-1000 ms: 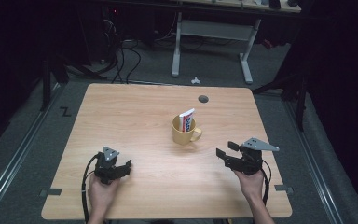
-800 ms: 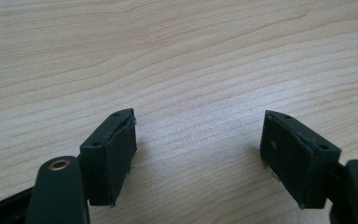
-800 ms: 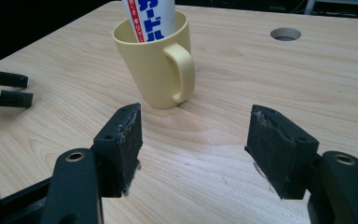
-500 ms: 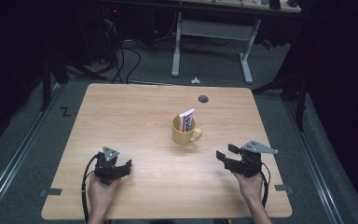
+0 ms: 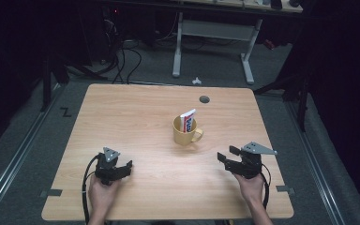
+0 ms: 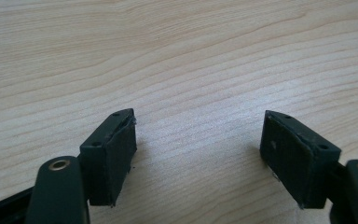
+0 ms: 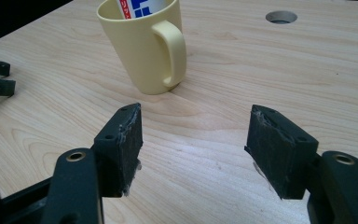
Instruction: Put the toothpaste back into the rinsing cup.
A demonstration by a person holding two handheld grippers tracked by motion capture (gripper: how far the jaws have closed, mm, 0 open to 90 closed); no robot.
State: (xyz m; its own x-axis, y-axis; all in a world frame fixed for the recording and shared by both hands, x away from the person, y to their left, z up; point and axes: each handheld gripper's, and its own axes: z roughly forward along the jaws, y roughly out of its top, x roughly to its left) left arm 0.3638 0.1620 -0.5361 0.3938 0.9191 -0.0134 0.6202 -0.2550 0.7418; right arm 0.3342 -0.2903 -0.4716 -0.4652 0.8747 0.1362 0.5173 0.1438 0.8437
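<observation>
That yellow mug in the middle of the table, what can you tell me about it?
The yellow mug is pale and glossy, like ceramic or plastic. It stands upright near the middle of the wooden table, tapering slightly toward its base, with one loop handle on its side. A white tube with red and blue print leans inside, poking above the rim. Neither claw touches it.

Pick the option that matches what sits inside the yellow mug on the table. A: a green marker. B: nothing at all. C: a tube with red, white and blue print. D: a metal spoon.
C: the yellow mug holds a tube with red, white and blue print that sticks up above its rim; the right gripper view shows the same print inside the mug.
</observation>
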